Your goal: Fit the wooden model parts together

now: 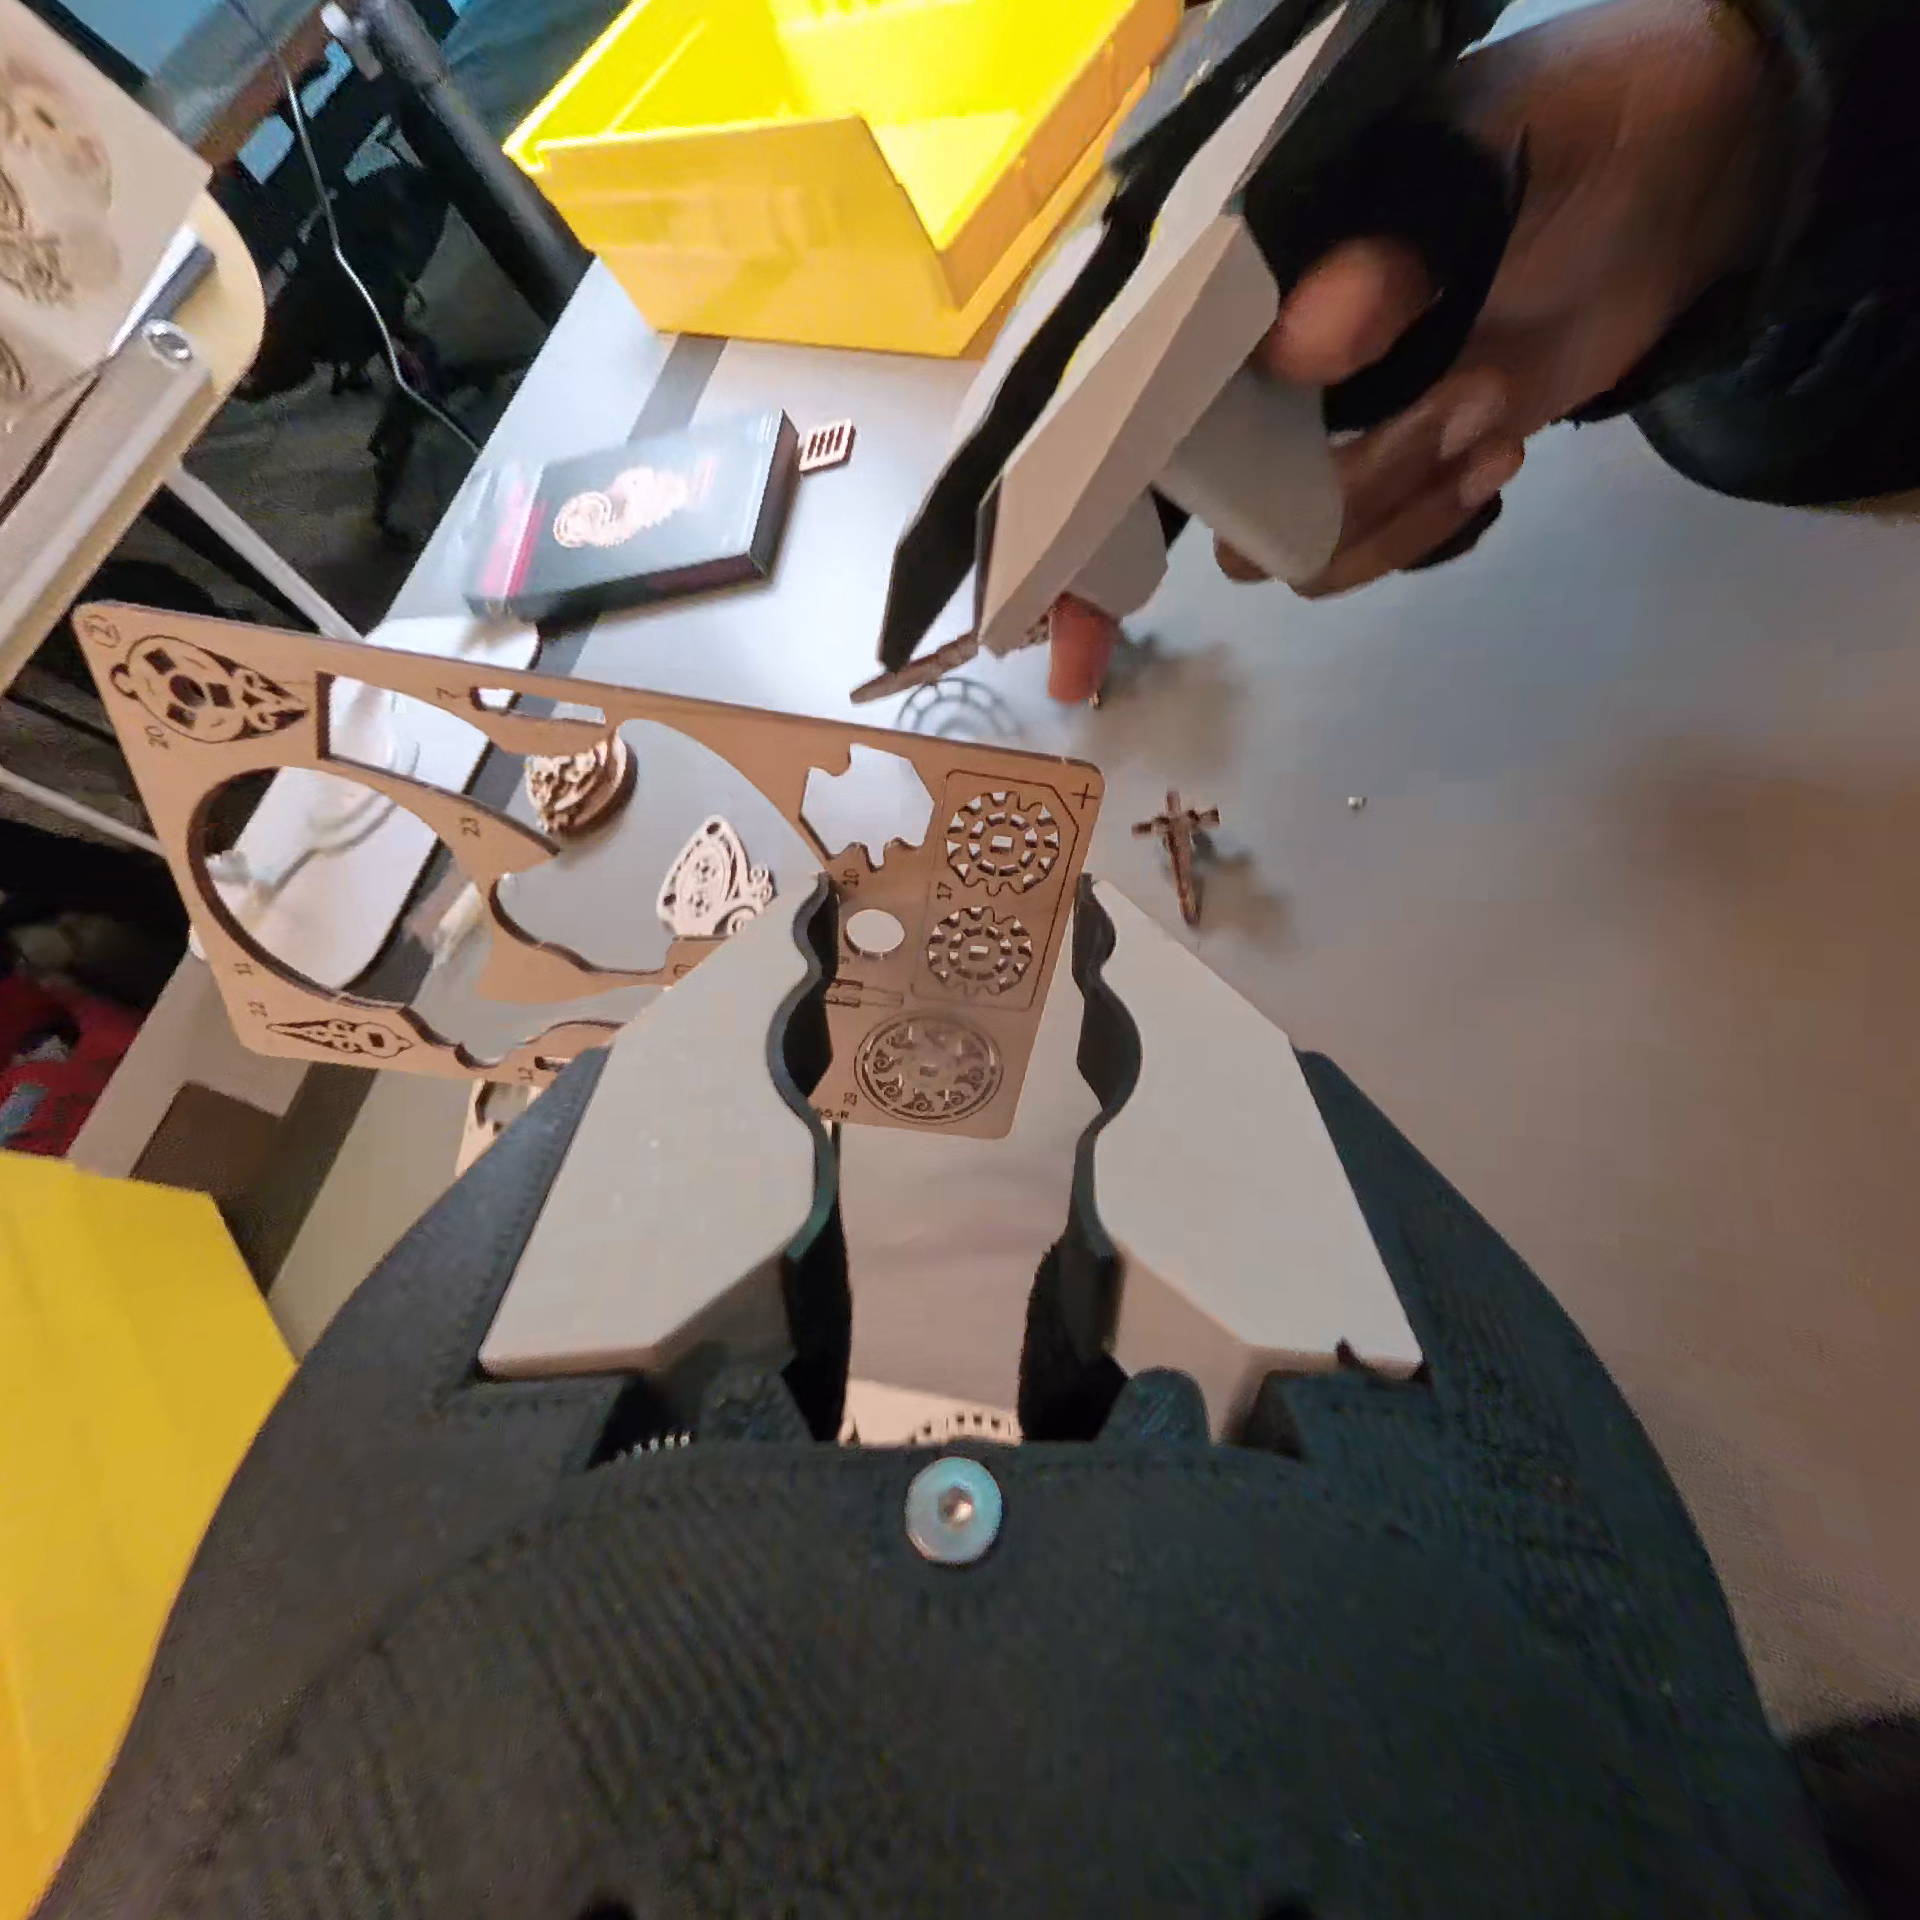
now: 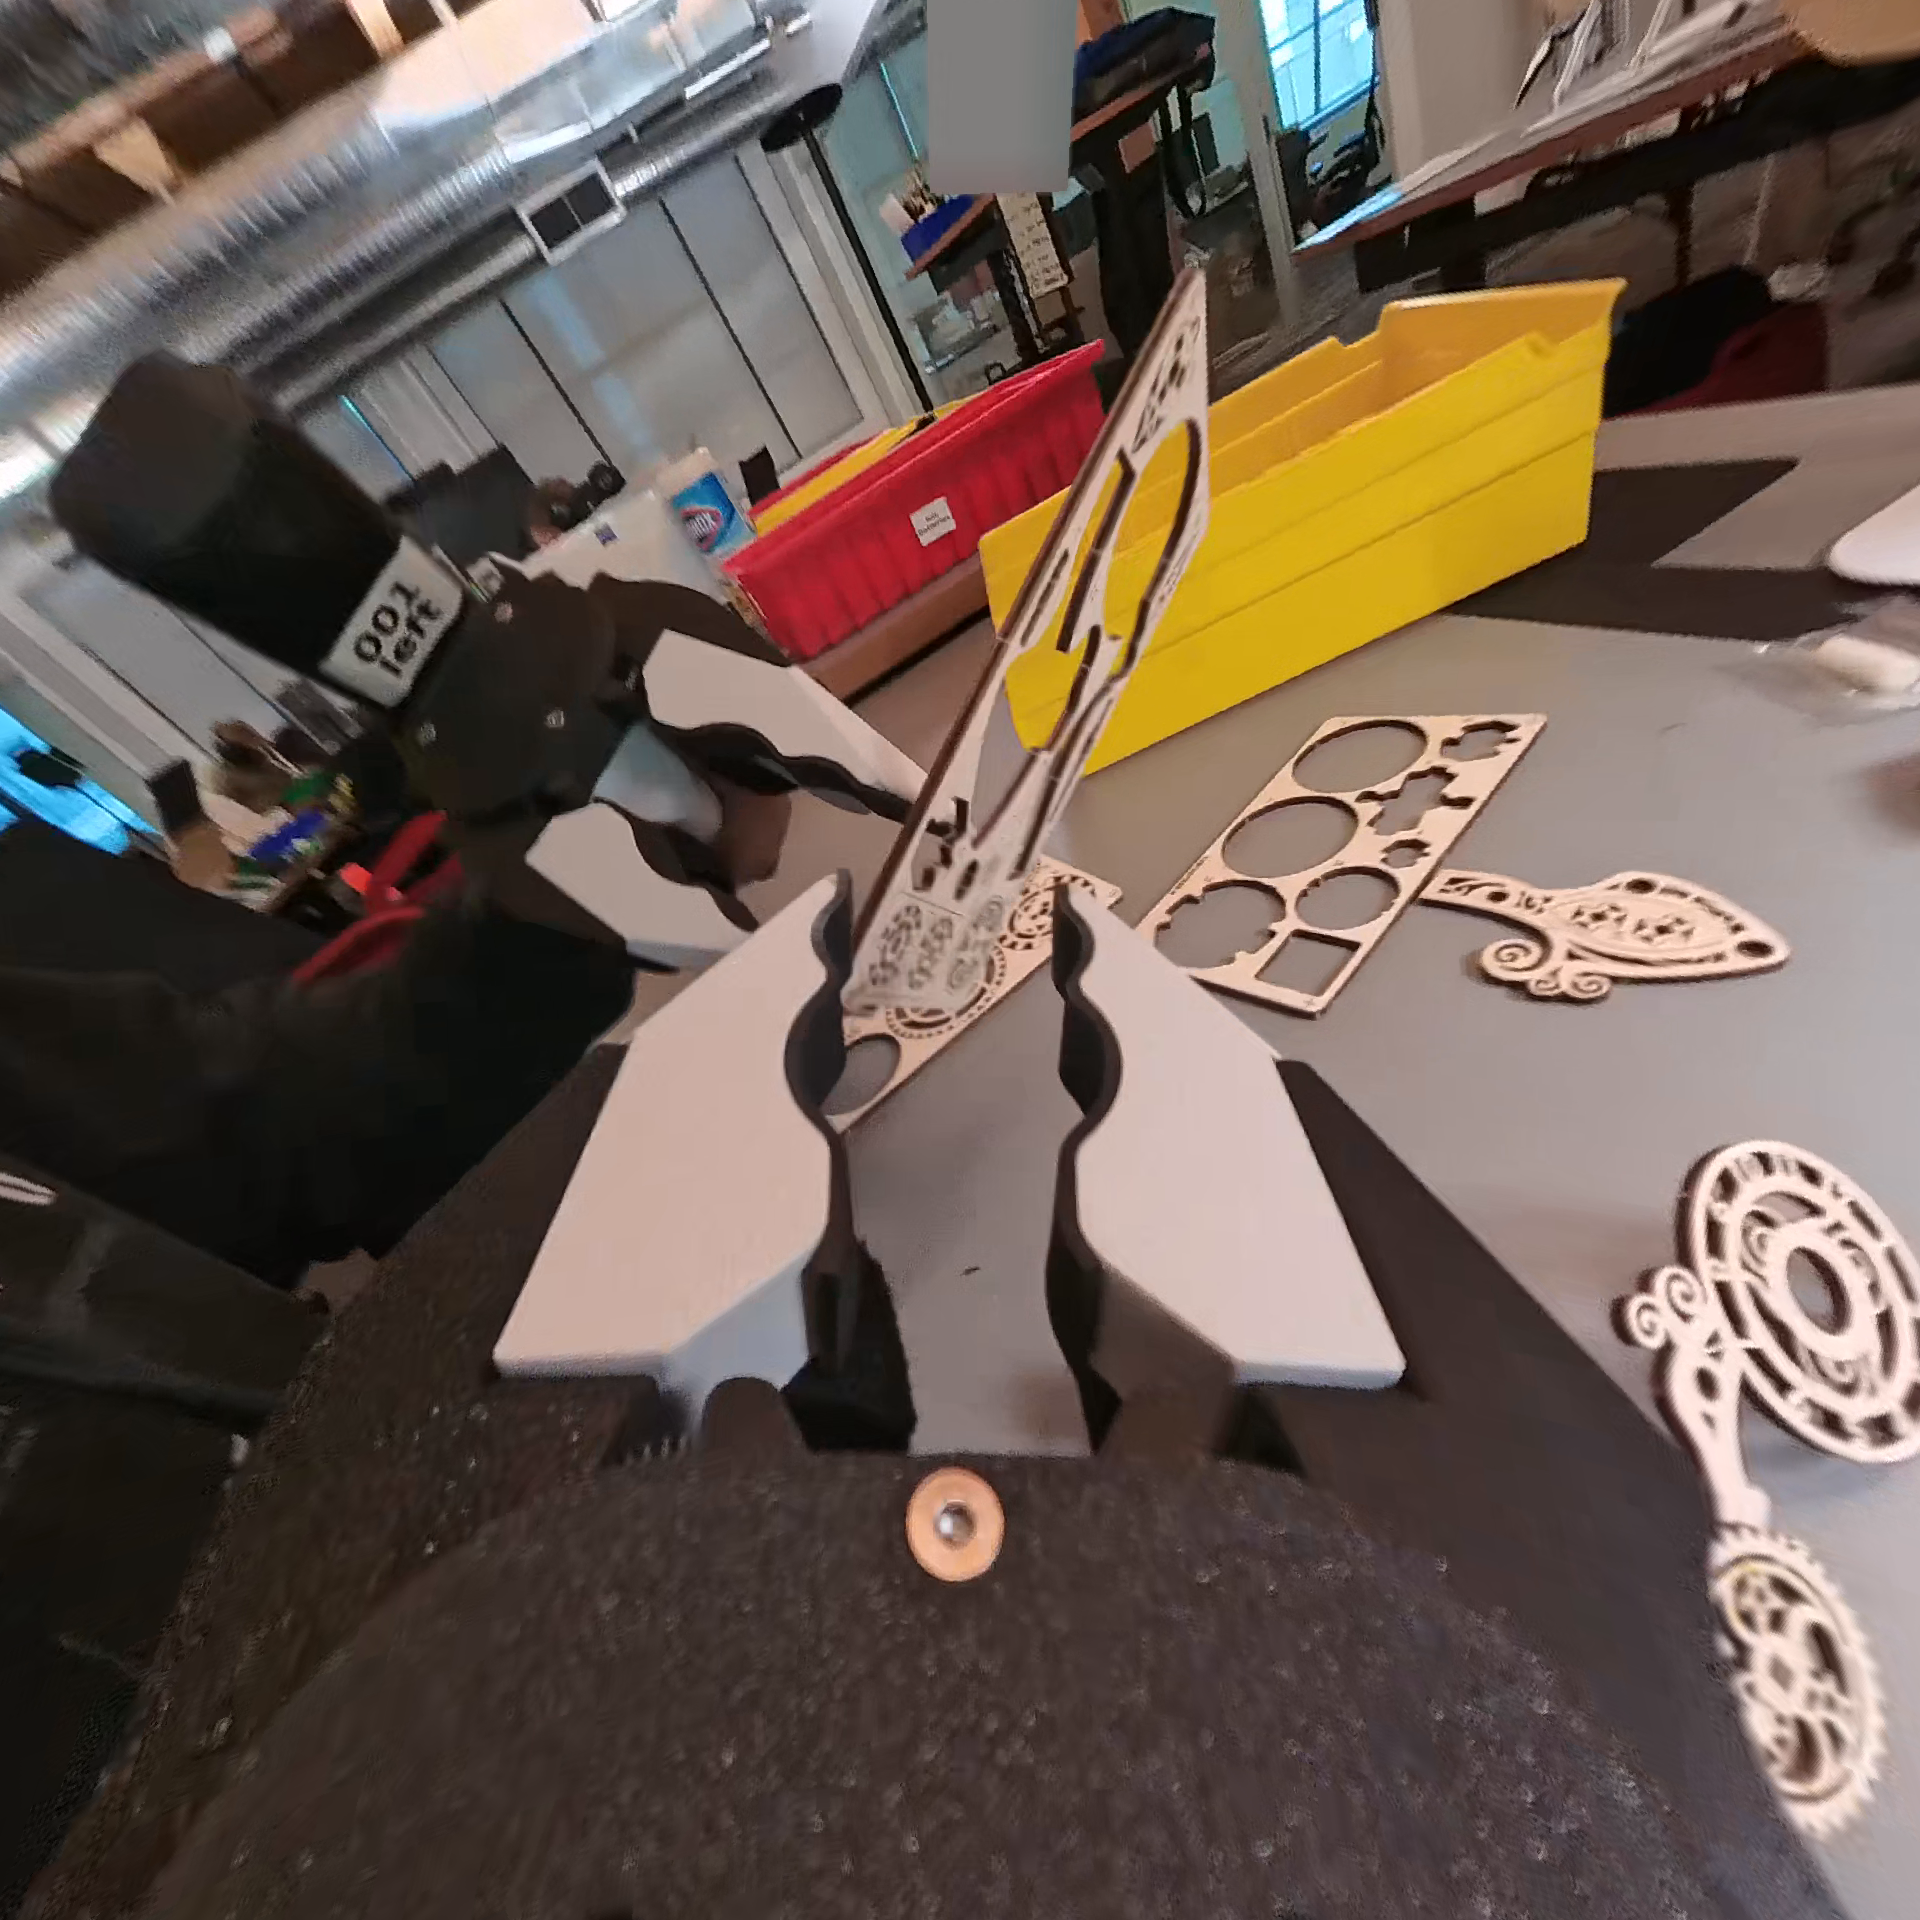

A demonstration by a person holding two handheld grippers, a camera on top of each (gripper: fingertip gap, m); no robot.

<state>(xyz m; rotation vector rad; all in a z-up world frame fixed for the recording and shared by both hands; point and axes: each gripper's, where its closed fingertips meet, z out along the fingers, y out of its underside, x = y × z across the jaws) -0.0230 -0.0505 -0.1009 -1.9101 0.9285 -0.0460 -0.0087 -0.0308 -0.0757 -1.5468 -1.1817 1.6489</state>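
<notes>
The thin pale plywood sheet of laser-cut parts (image 1: 987,935) stands on edge above the grey table (image 1: 1455,1039), between the two tools. Everything turns on how it faces each of them.

To the left gripper (image 1: 951,894) it is broadside. Its long axis runs off to that gripper's left, and the end with the gear wheels not yet pressed out fills the gap between the fingers. Those jaws stand well apart. One pad overlaps the sheet's face and the other sits at its short edge, but I cannot tell whether they actually clamp it (something must be holding it up).

To the right gripper (image 2: 951,904) the sheet (image 2: 935,935) is nearly edge-on, rising away and to the right. Its lower end lies just beside the left-hand finger and clear of the other. These jaws are parted and hold nothing.

The gear end seems about equally near both tools. The right one probably has to turn to the sheet's face before pushing a wheel out.
</notes>
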